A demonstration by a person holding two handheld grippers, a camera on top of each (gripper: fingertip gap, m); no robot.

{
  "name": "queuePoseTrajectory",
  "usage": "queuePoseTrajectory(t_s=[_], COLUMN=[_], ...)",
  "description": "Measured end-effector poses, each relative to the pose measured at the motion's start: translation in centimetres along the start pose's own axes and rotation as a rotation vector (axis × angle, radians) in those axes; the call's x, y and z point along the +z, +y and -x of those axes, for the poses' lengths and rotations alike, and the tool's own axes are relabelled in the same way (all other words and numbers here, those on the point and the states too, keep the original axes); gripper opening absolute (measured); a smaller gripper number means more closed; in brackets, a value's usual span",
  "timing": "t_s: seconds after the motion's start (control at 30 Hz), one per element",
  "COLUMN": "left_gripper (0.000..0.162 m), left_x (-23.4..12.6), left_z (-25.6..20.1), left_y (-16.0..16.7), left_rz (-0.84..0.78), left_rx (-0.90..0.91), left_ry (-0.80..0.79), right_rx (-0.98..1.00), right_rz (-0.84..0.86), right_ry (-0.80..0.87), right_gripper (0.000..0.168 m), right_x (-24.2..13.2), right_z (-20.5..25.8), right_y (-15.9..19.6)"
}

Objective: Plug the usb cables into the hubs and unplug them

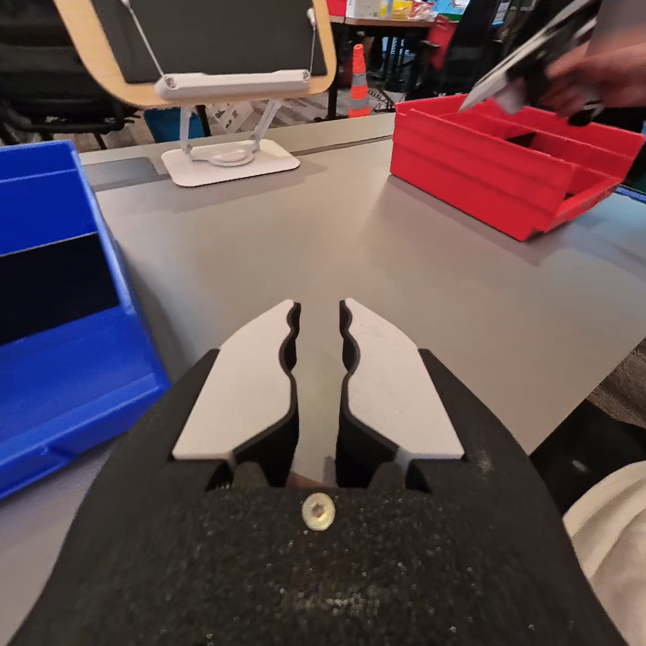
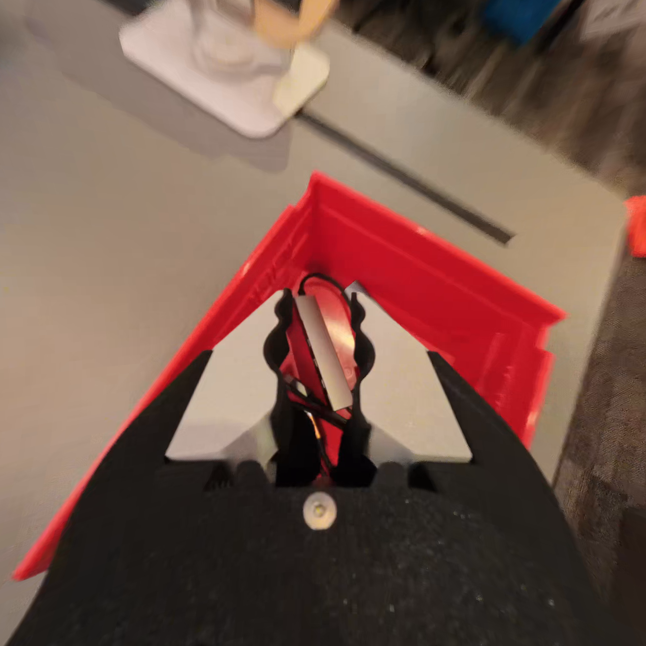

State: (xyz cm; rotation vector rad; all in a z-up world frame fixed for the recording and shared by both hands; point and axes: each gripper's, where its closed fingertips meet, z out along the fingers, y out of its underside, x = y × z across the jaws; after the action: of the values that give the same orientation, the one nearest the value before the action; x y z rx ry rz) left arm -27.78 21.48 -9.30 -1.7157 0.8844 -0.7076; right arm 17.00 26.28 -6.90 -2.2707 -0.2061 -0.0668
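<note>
My right gripper (image 2: pixel 320 346), fingers spread, hovers over the silver bar (image 2: pixel 323 353) inside the red bin (image 2: pixel 402 258); my left gripper (image 1: pixel 320 314), fingers parted and empty, waits left of that bin.

It looked like an office or lab workroom turned to bench trials. A plain grey table (image 1: pixel 349 244) held plastic storage bins: a blue bin (image 1: pixel 63 332) at nine o'clock and a red bin (image 1: pixel 489 181) at two o'clock. At twelve o'clock a wood-framed dark screen (image 1: pixel 209 45) stood on a white hinged stand (image 1: pixel 230 162). Beyond the table lay patterned carpet, a small orange traffic cone (image 1: pixel 360 87), black office chairs (image 1: pixel 42 87) at ten o'clock, and another table (image 1: pixel 381 22) piled with coloured boxes and supplies at one o'clock.
</note>
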Motion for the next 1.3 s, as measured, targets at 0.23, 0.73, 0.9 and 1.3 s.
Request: queuePoseTrajectory(t_s=[0.23, 0.73, 0.9, 1.3], left_gripper=[0.020, 0.020, 0.021, 0.020], left_x=[-1.9, -10.6, -9.7, -8.5], left_z=[-0.6, 16.5, 15.5, 14.1], left_y=[-0.8, 3.8, 3.4, 3.4], left_rz=[-0.023, 0.040, 0.033, 0.022], left_rx=[0.010, -0.127, -0.110, -0.095], left_ry=[-0.006, -0.532, -0.475, -0.392], right_rx=[-0.049, 0.366, 0.369, 0.335], right_rz=[-0.418, -0.378, -0.354, -0.358], right_ry=[0.203, 0.430, 0.446, 0.443], right_gripper=[0.049, 0.054, 0.052, 0.046], right_x=[-12.1, -10.8, -10.6, -10.5], right_z=[6.5, 7.0, 6.8, 7.2], right_y=[-1.2, 15.3, 15.7, 15.1])
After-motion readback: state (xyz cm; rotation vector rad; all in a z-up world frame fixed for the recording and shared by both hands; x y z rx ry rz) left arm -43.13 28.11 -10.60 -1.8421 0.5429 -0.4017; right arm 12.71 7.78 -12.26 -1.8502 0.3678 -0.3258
